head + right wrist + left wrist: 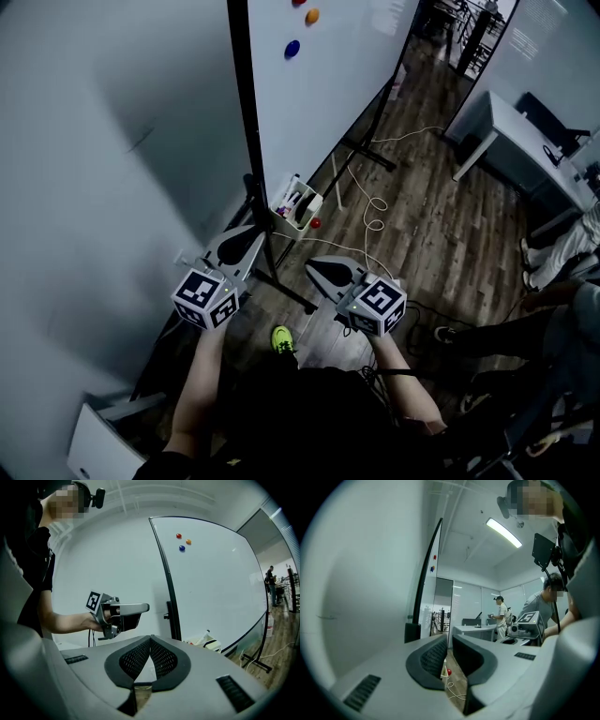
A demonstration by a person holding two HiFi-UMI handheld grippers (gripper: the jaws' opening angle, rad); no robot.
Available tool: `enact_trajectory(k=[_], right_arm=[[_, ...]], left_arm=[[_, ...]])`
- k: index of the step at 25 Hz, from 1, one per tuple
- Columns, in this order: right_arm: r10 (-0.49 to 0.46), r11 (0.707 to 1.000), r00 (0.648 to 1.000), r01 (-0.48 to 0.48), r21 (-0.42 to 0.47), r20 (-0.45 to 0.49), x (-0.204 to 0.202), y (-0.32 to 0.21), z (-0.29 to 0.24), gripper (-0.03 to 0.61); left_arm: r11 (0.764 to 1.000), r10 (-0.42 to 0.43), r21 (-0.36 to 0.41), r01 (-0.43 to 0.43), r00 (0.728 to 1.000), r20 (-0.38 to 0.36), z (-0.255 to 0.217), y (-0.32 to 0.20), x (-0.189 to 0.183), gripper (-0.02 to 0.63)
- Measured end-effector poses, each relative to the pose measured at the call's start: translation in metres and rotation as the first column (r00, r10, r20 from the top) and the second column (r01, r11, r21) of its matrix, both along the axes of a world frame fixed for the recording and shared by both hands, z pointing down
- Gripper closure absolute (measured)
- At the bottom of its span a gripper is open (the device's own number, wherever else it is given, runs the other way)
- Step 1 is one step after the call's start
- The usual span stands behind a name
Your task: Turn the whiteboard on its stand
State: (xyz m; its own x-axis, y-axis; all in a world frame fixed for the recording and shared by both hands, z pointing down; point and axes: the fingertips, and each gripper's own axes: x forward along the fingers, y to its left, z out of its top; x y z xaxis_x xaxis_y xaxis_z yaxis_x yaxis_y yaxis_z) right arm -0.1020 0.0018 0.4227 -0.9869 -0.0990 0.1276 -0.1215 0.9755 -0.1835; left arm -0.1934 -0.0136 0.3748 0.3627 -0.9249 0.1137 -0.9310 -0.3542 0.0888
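Left tongs [251,232] slightly parted, nothing between them; right tongs [312,267] closed tip to tip, empty. Whiteboard [328,84] upright on its stand at 12 o'clock from both, its black side frame [246,94] just beyond the left tongs, untouched. Judgement: grip that frame squarely with the left tongs, swing it slowly, and mind the white cable [375,202] on the floor at 1 o'clock.

Glossy smooth white whiteboard [328,66] in black metal frame [246,94], dark wood-plank floor [441,225], matt grey plastic right gripper [149,640], mesh-textured black pads [135,659].
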Motion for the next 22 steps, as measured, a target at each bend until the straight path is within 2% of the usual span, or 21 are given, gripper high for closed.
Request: enact_trajectory(k=[7,11,22], right_arm=[[0.051,0.999,0.999,-0.051,-0.004,-0.015,-0.019,-0.028,0.003,0.557],[0.086,0.996,0.996,-0.086,-0.004,-0.008,-0.030,-0.045,0.001,0.557],[0.149,0.989,0.989,-0.149,0.007,-0.015,-0.046,-0.072,-0.001,0.557]], left_arm=[[0.999,0.003,0.032,-0.003,1.000,0.003,-0.020,-0.044,-0.025,0.524],[0.997,-0.015,0.074,0.011,0.998,0.059,-0.036,-0.069,-0.041,0.472],[0.989,0.034,0.136,-0.051,0.992,0.120,-0.069,-0.119,-0.055,0.442]])
